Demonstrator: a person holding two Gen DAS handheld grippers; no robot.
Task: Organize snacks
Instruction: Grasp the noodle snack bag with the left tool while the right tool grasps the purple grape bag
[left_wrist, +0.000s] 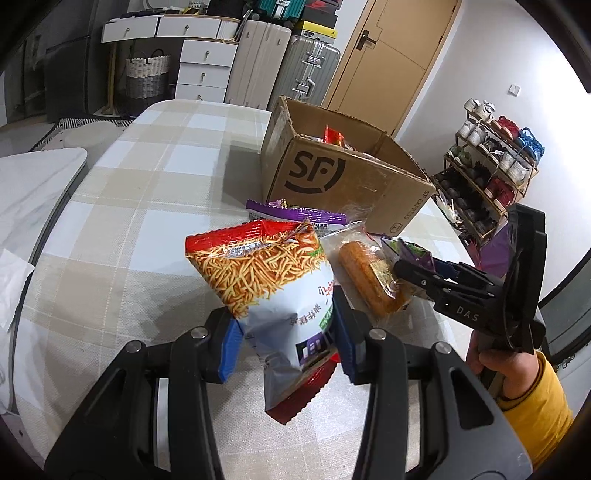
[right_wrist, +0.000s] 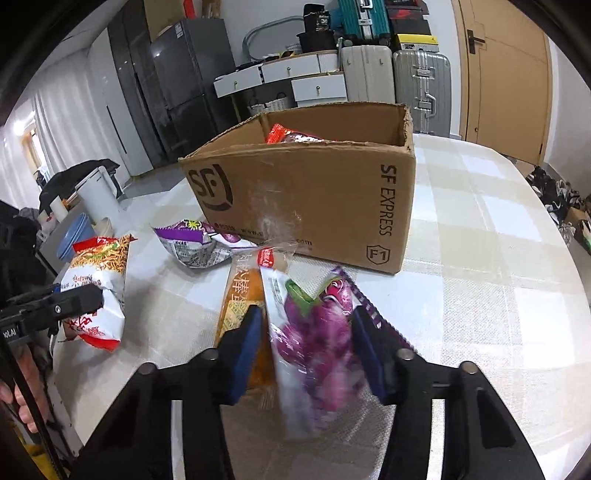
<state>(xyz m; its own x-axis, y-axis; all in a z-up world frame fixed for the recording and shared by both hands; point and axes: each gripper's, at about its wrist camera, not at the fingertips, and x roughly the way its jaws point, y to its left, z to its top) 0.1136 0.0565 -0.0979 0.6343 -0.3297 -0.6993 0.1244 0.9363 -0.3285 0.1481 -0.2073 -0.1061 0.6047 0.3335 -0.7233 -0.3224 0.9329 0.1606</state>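
My left gripper (left_wrist: 284, 332) is shut on a red and white bag of fried noodle snack (left_wrist: 266, 273), held tilted above the checked tablecloth (left_wrist: 147, 206). My right gripper (right_wrist: 310, 350) is shut on a purple and white snack bag (right_wrist: 317, 332), blurred, with both blue pads against its sides. From the left wrist view the right gripper (left_wrist: 410, 267) sits just right of a clear-wrapped orange bread stick (left_wrist: 369, 277). An open SF Express cardboard box (right_wrist: 314, 192) stands behind, with a red packet (right_wrist: 291, 134) inside. Another purple bag (right_wrist: 192, 240) lies at its foot.
The table's rounded edge runs close on the right, with a shoe rack (left_wrist: 487, 166) beyond it. Suitcases (left_wrist: 310, 66) and white drawers (left_wrist: 207, 62) stand at the back wall. A white kettle (right_wrist: 99, 195) and blue bowls (right_wrist: 74, 236) sit off the table's left side.
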